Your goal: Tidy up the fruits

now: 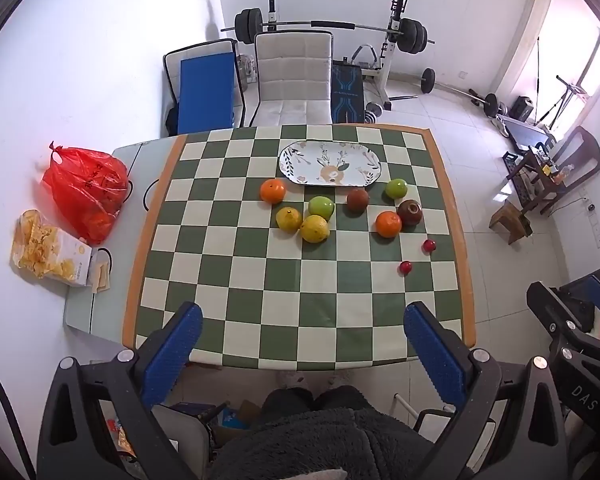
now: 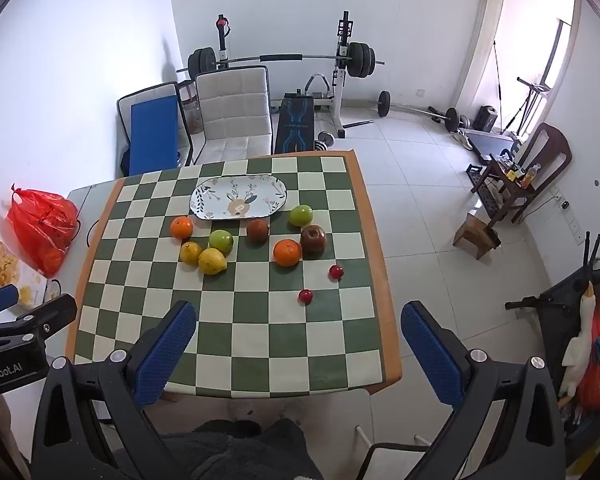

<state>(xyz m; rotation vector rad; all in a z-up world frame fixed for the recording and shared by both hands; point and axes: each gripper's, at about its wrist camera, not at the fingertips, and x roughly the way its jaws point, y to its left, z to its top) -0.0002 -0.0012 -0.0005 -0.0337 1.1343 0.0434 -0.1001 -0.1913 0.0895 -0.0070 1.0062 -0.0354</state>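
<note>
An oval patterned plate point(image 1: 330, 164) point(image 2: 240, 197) lies bare at the far side of the checkered table point(image 1: 300, 280) point(image 2: 236, 320). In front of it lie two oranges point(image 1: 272, 191) point(image 1: 388, 224), two green apples point(image 1: 321, 207) point(image 1: 397, 188), two lemons point(image 1: 289, 219) point(image 1: 315, 228), two dark brown fruits point(image 1: 357, 199) point(image 1: 409, 211) and two small red fruits point(image 1: 429, 245) point(image 1: 405, 267). My left gripper point(image 1: 304, 316) hangs open above the table's near edge, holding nothing. My right gripper point(image 2: 300, 316) is likewise open over the near right part, well short of the fruits.
A red plastic bag point(image 1: 86, 190) and a bag of chips point(image 1: 48, 250) sit on the grey table part at the left. A padded chair point(image 1: 294, 76) stands behind the table, weight equipment point(image 1: 332, 28) beyond. A person's dark-clad lap point(image 1: 320, 432) is below.
</note>
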